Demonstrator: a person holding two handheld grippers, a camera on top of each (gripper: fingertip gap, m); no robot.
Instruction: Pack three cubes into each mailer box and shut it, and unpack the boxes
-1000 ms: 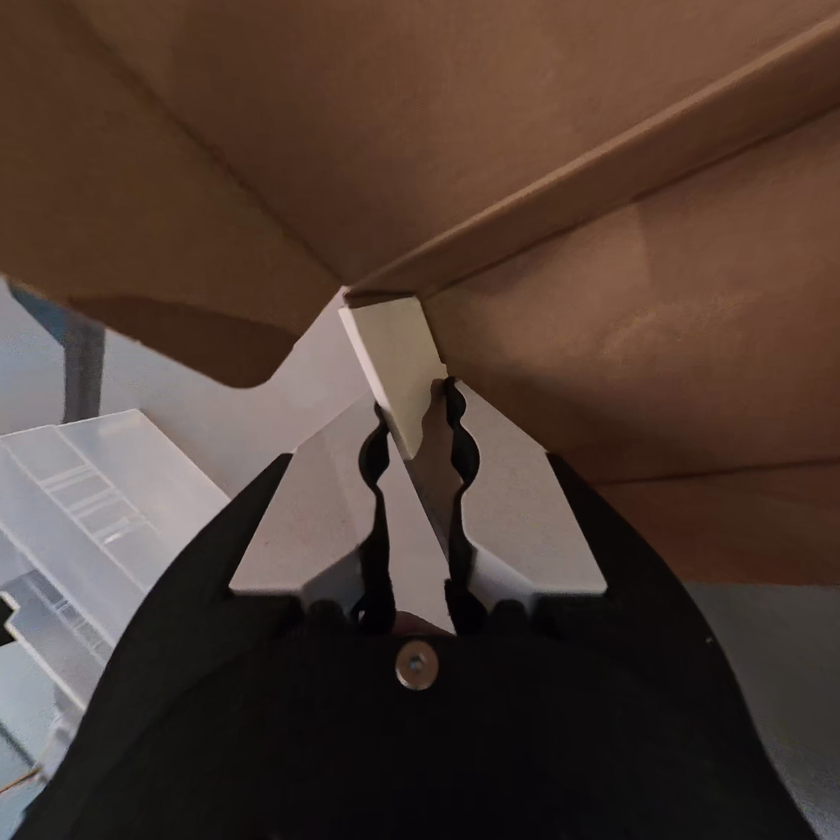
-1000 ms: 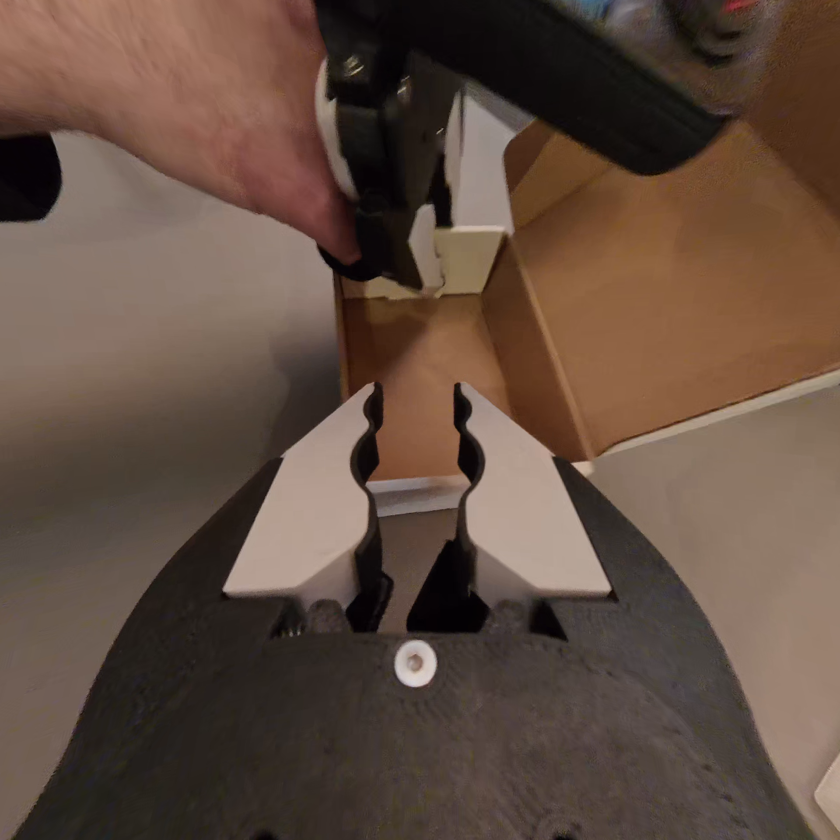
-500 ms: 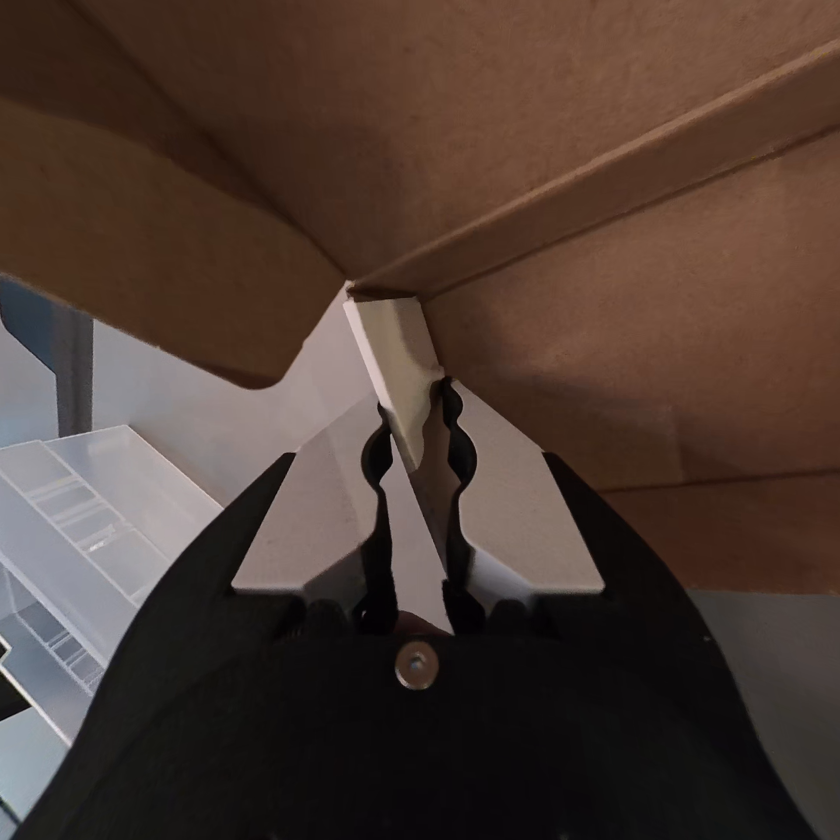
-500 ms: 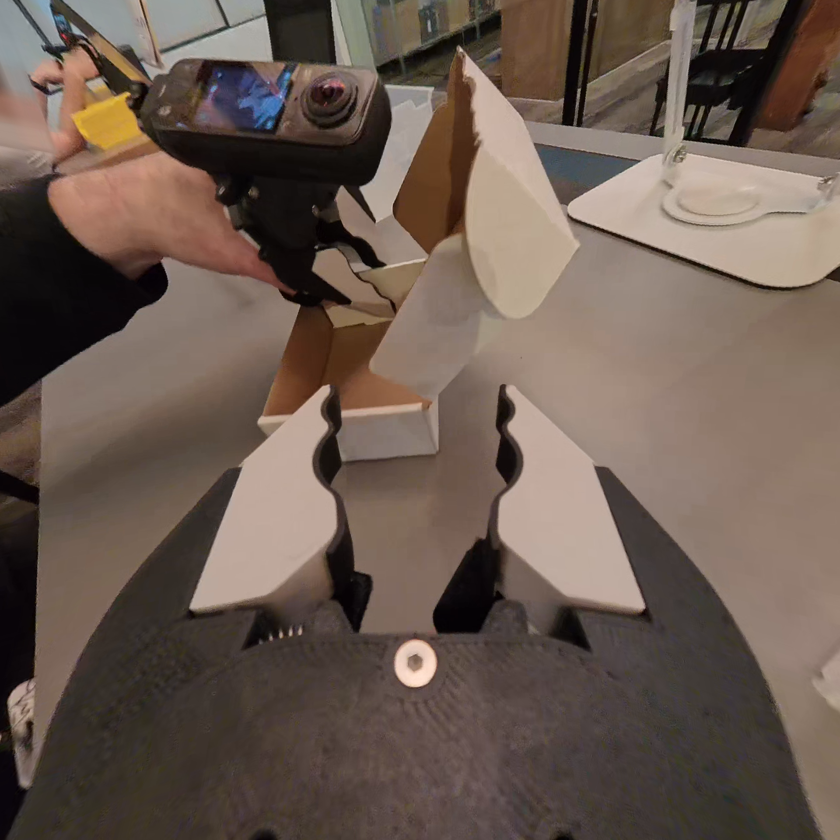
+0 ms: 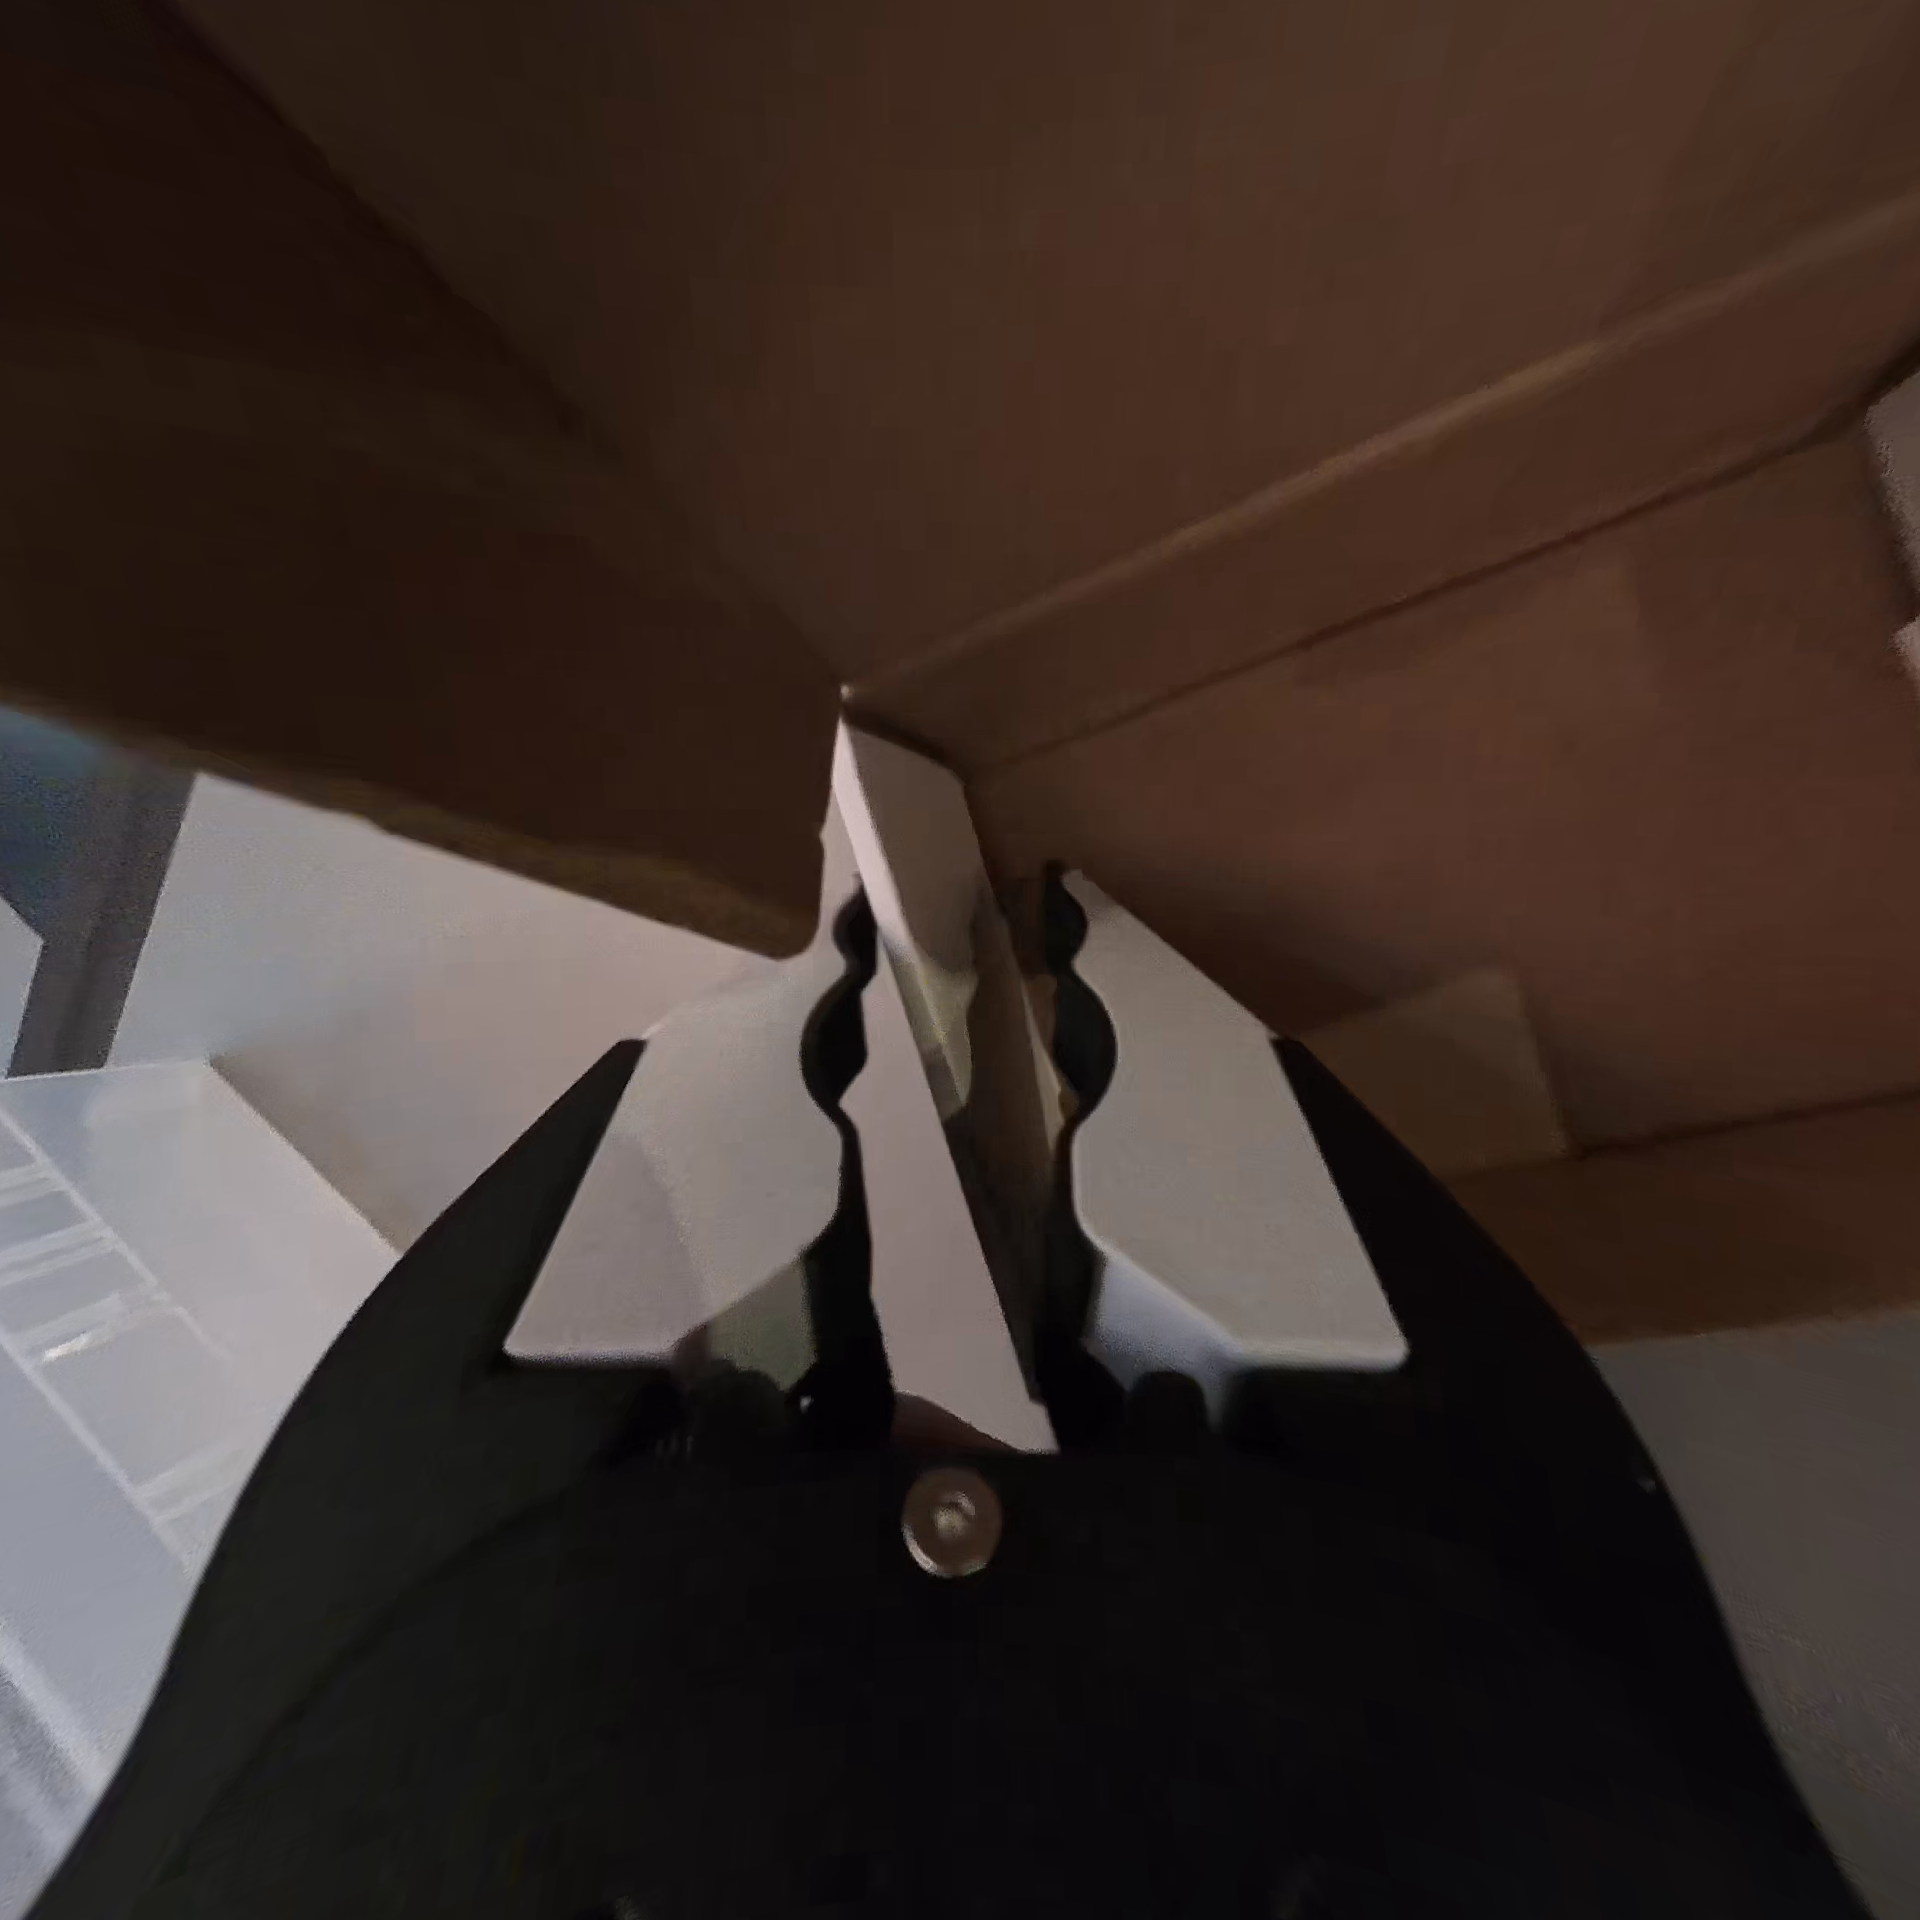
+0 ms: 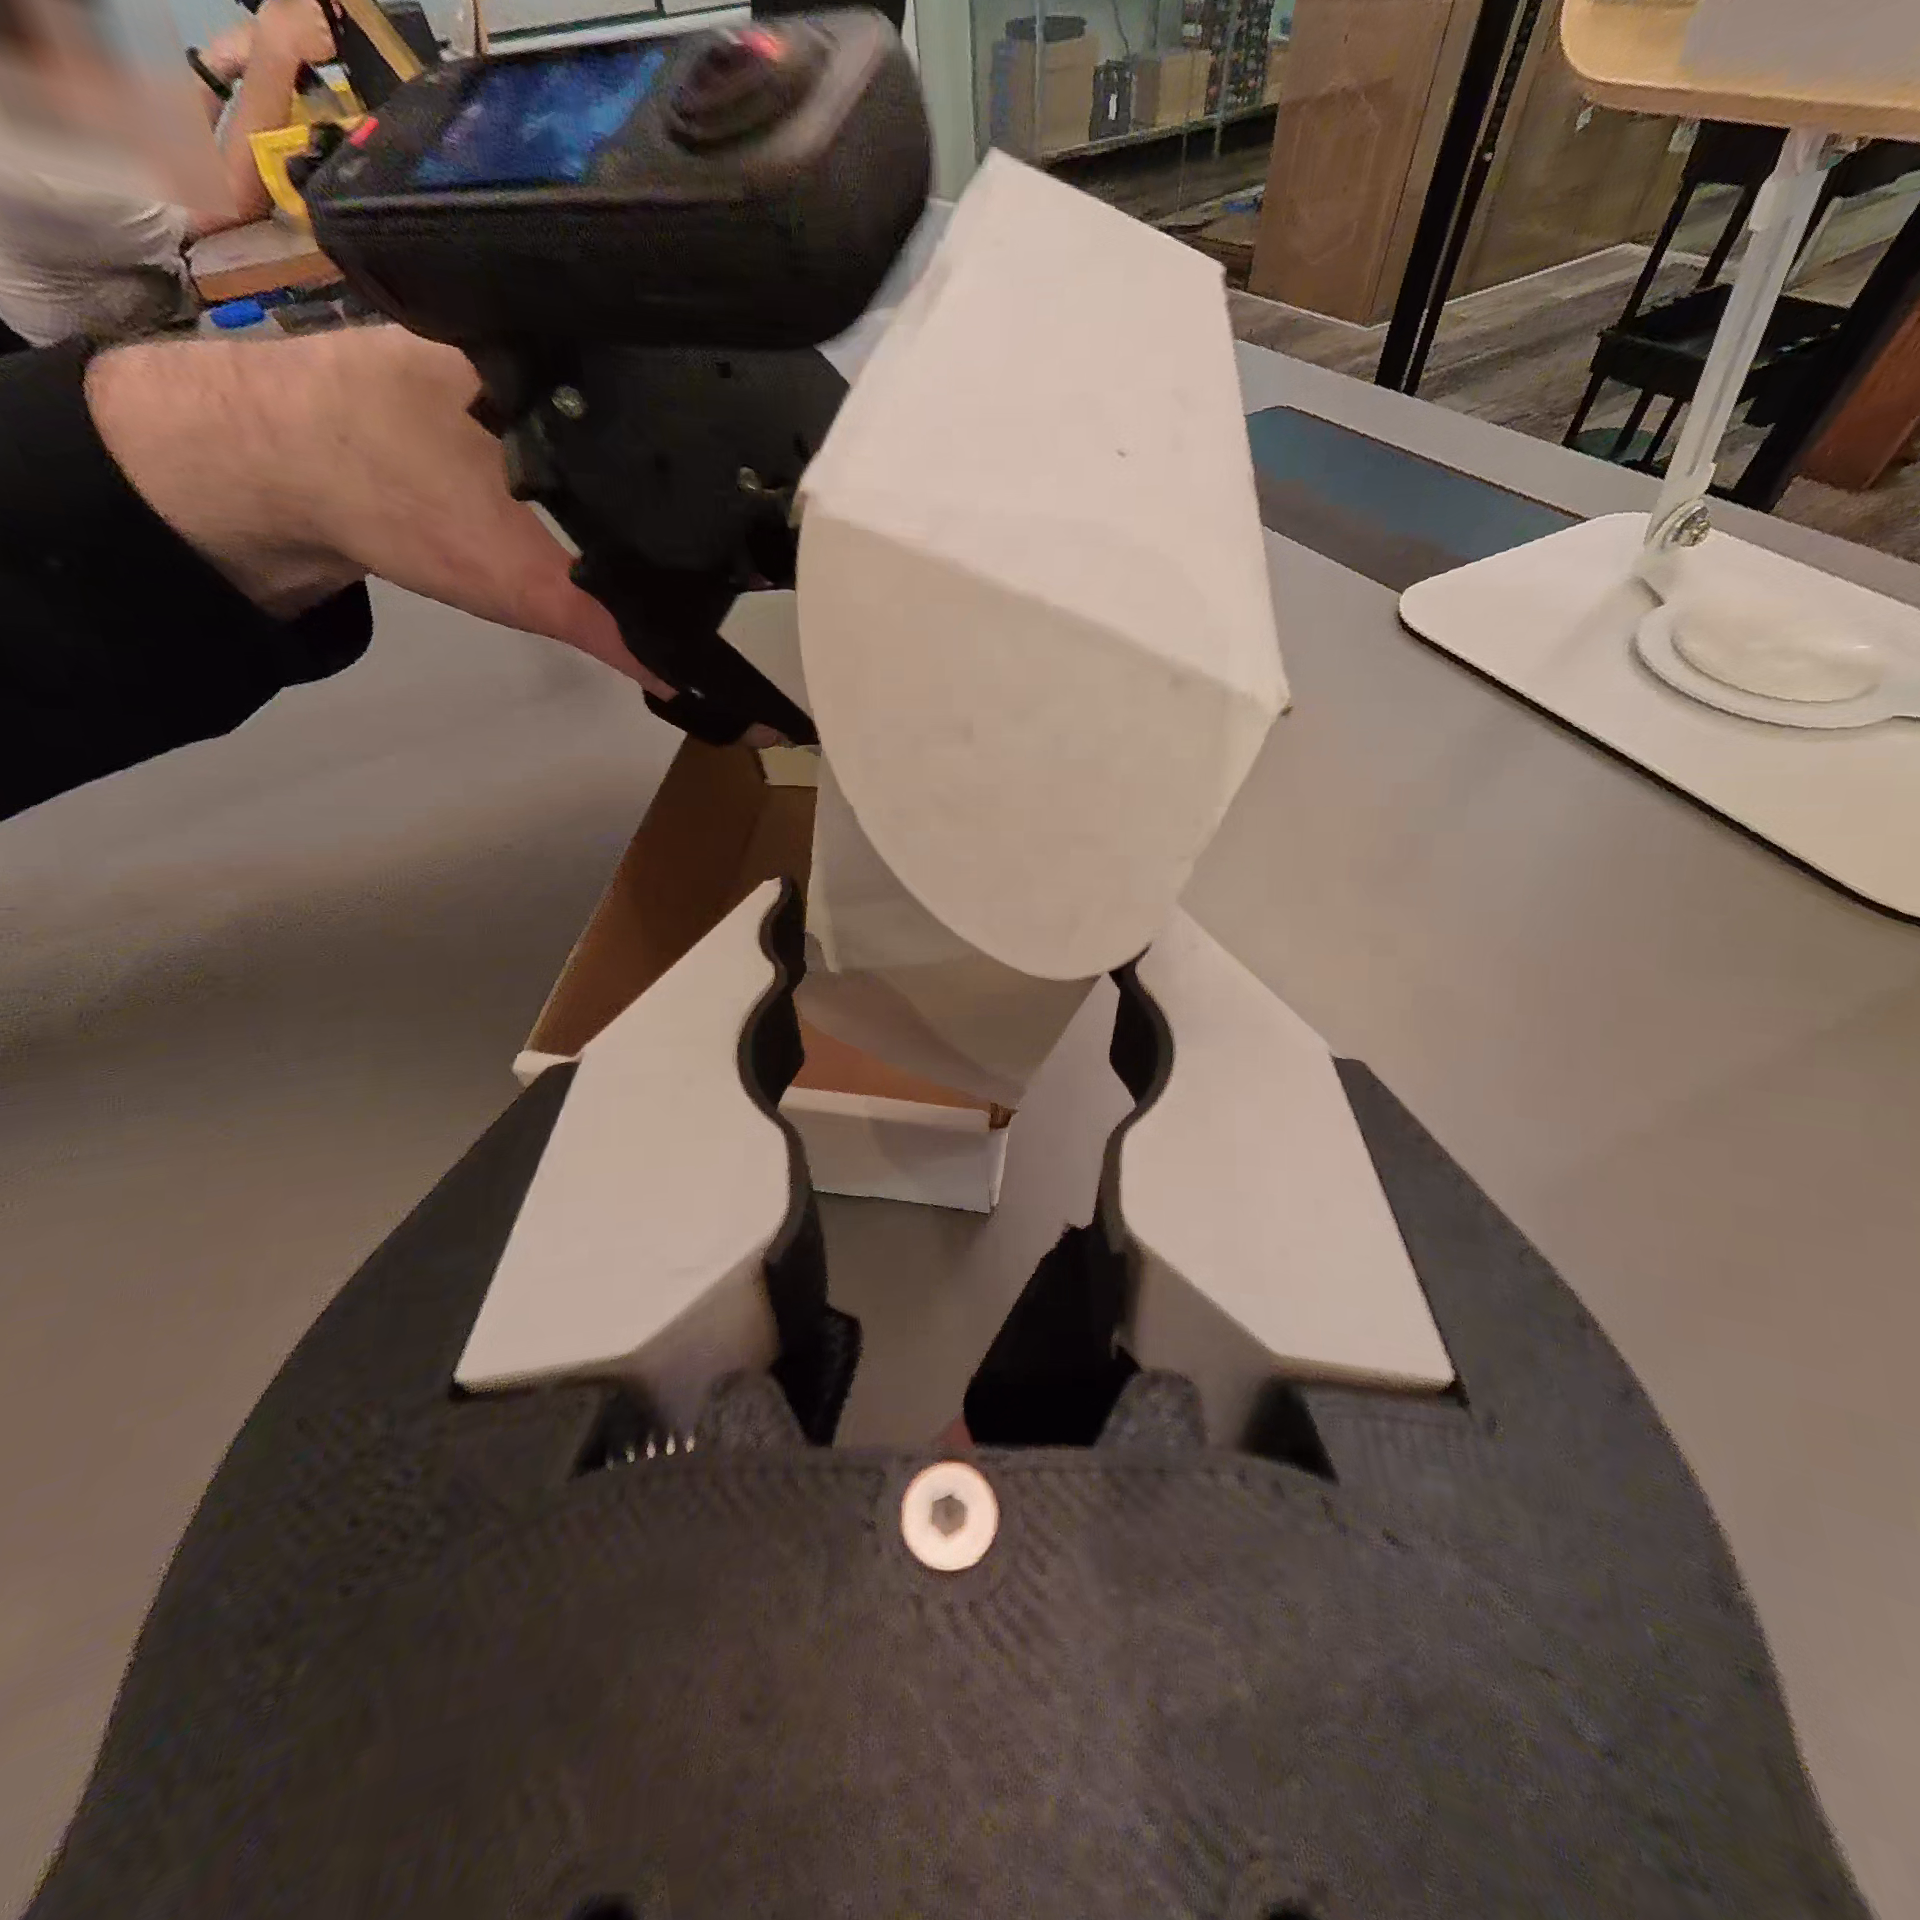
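Observation:
A white mailer box (image 6: pixel 894 1153) with a brown inside stands open on the grey table. Its lid (image 6: pixel 1039 520) is tipped forward over the box, and the lid's rounded front flap (image 6: pixel 987 779) hangs down. My left gripper (image 5: pixel 954 894) is shut on a white cardboard edge (image 5: pixel 914 831) at the box's back corner, under the brown inside of the lid (image 5: pixel 1039 364). It also shows in the right wrist view (image 6: pixel 748 717), held by a hand (image 6: pixel 312 468). My right gripper (image 6: pixel 956 935) is open and empty just in front of the box, below the hanging flap. No cubes are in view.
A white stand base with a round dish (image 6: pixel 1662 665) sits at the right of the table (image 6: pixel 1507 1039). A dark blue mat (image 6: pixel 1382 488) lies behind the box. A clear plastic bin (image 5: pixel 104 1247) is at the left in the left wrist view.
The lid has swung forward over the box toward my right gripper. My right gripper has drawn back from above the box and opened wider. My left gripper kept its hold.

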